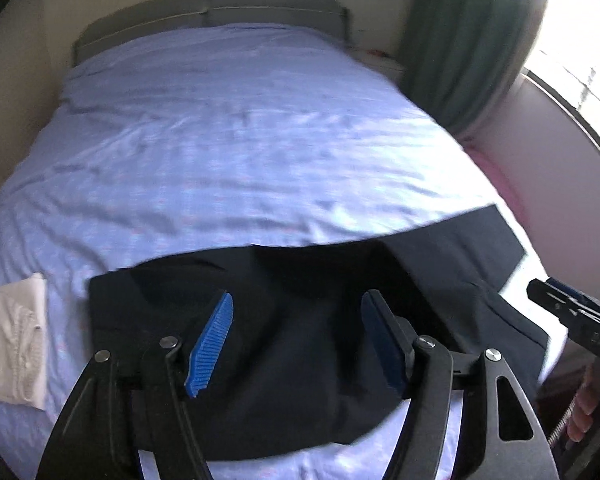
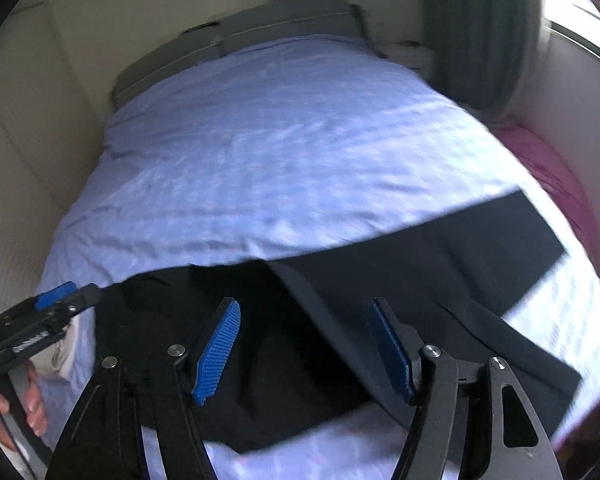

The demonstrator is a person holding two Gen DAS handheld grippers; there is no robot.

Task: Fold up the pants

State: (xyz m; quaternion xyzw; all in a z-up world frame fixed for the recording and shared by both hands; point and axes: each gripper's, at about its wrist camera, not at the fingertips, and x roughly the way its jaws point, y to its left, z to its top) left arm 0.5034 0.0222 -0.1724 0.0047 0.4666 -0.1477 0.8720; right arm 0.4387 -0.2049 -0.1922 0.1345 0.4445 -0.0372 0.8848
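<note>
Black pants (image 1: 300, 344) lie flat across the near end of a bed with a light blue sheet (image 1: 228, 140). They also show in the right wrist view (image 2: 300, 360), with a leg reaching to the right (image 2: 480, 248). My left gripper (image 1: 296, 340) is open and empty, its blue pads above the pants. My right gripper (image 2: 304, 348) is open and empty above the pants too. The right gripper shows at the right edge of the left wrist view (image 1: 568, 312). The left gripper shows at the left edge of the right wrist view (image 2: 60, 300).
A folded white cloth (image 1: 12, 340) lies on the sheet left of the pants. A grey headboard (image 1: 220, 12) stands at the far end. A green curtain (image 1: 460, 40) and a window (image 1: 580, 60) are at the right. Pink fabric (image 2: 552, 176) lies beside the bed.
</note>
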